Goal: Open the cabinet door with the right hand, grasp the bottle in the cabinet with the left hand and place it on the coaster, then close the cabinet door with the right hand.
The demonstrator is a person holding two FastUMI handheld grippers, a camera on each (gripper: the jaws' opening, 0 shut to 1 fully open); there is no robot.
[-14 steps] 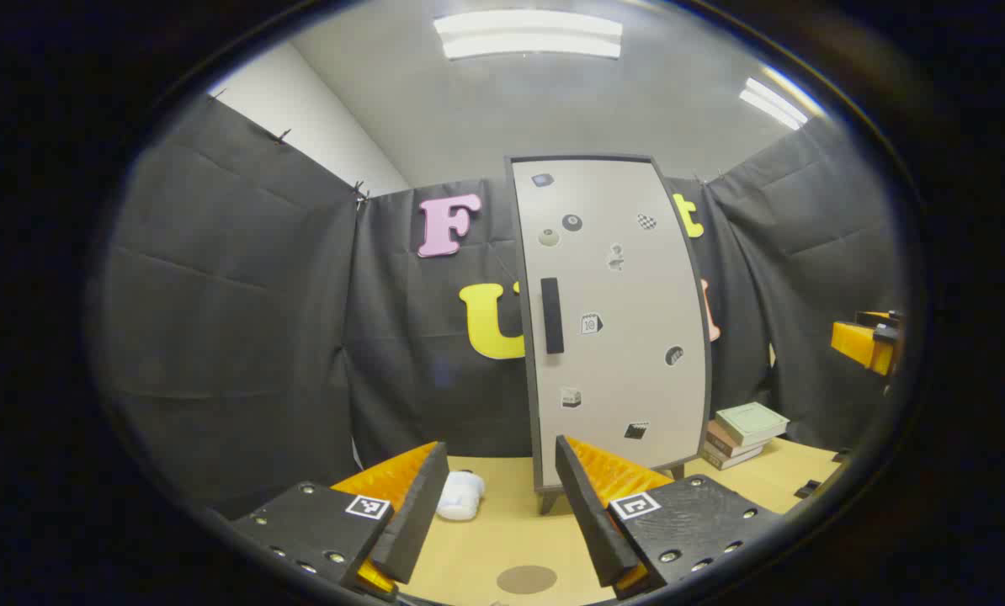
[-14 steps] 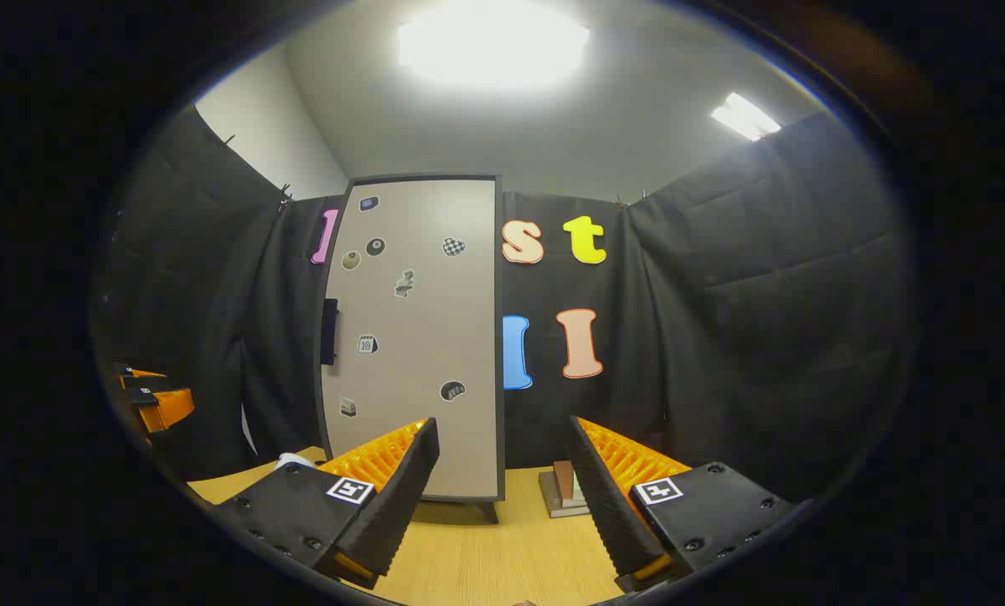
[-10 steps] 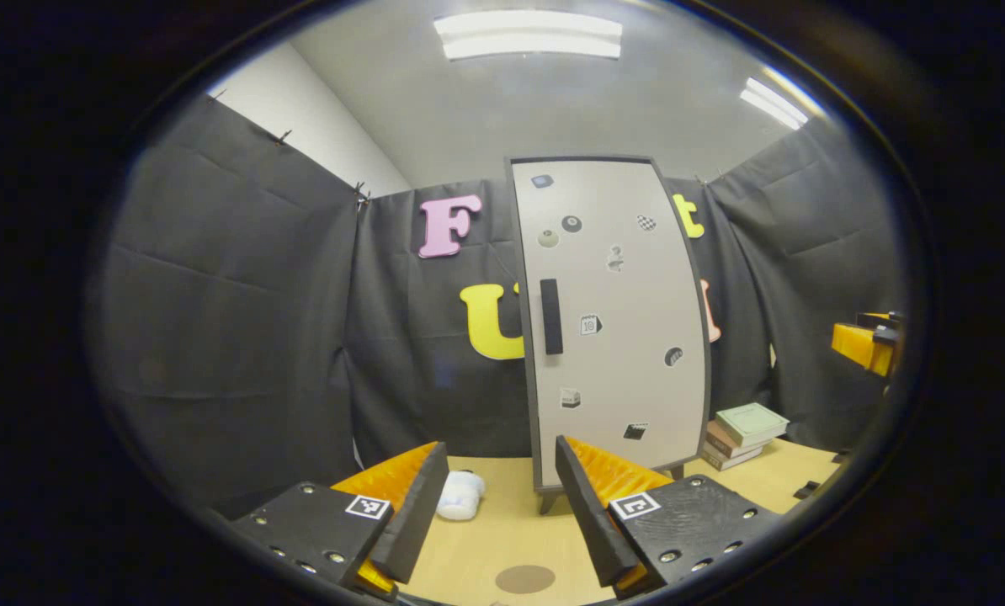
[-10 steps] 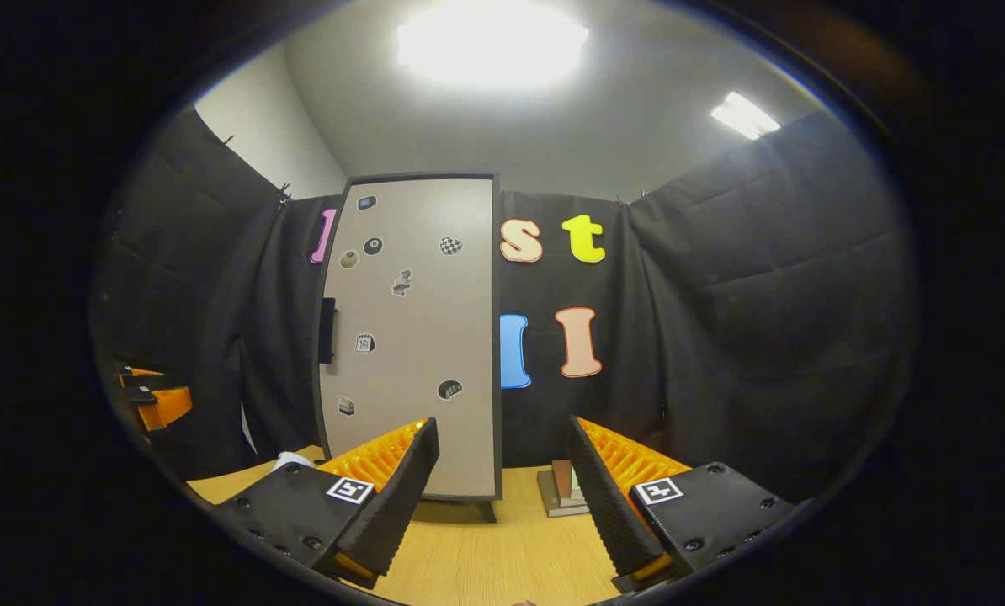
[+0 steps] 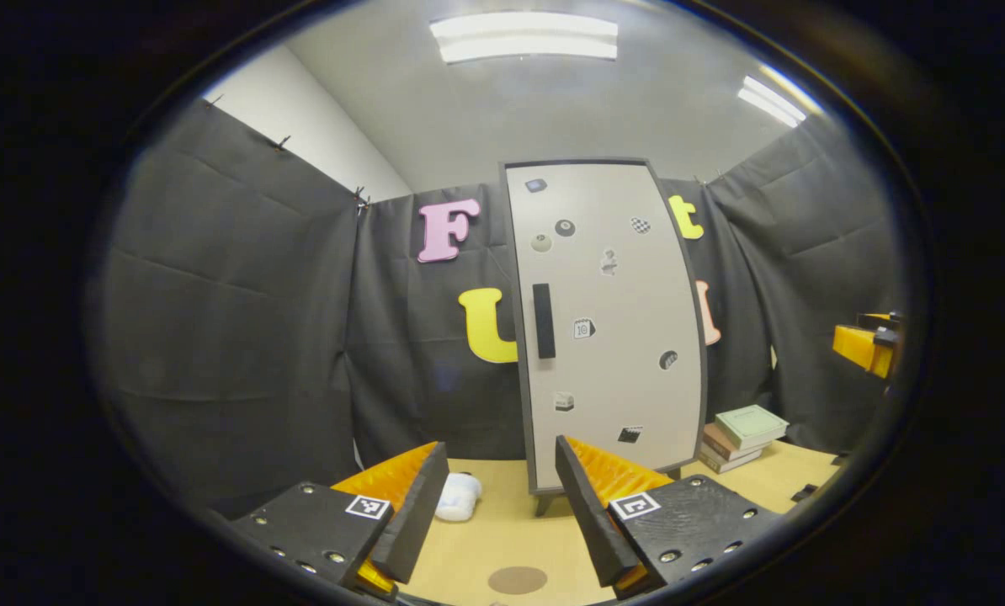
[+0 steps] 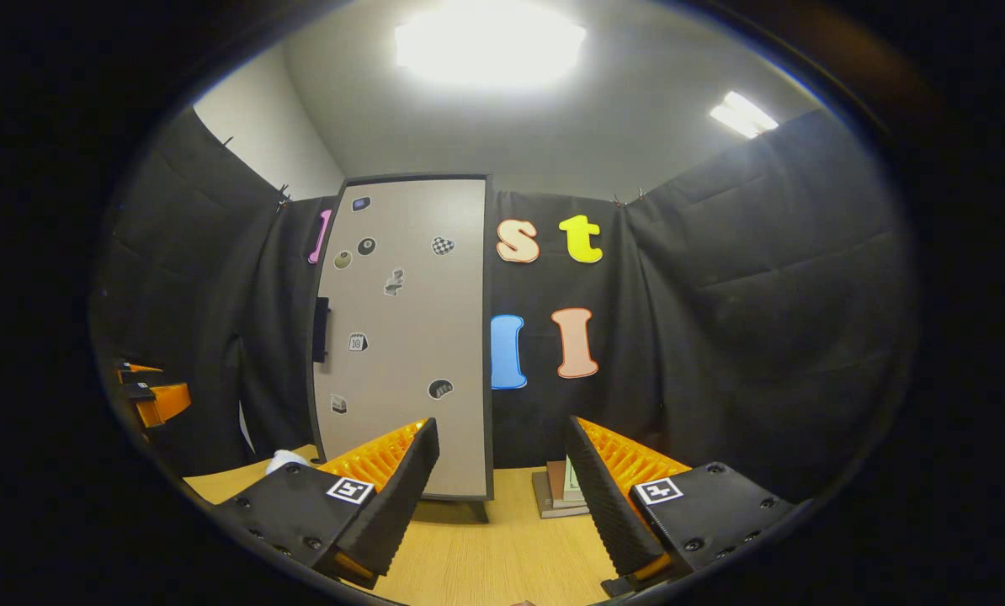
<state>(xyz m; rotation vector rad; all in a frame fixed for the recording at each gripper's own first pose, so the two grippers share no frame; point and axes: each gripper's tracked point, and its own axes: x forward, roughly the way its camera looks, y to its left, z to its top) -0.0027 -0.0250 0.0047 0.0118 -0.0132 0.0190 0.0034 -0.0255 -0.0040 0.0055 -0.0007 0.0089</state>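
Observation:
A tall grey cabinet stands on the wooden table, its door closed, with a black handle on the left side. In the right gripper view the cabinet is ahead to the left, its handle at the door's left edge. A round brown coaster lies on the table between the fingers of my left gripper, which is open and empty. My right gripper is open and empty too, well short of the door. The other gripper shows at the far right of the left gripper view. The bottle is hidden.
A white crumpled object lies on the table left of the cabinet. A stack of books sits to the cabinet's right, seen as books between the right fingers. Black cloth walls the booth on all sides.
Both views have shifted slightly: the cabinet has slid a little left in each, and the coaster sits a bit further left between the left fingers. Both grippers remain open.

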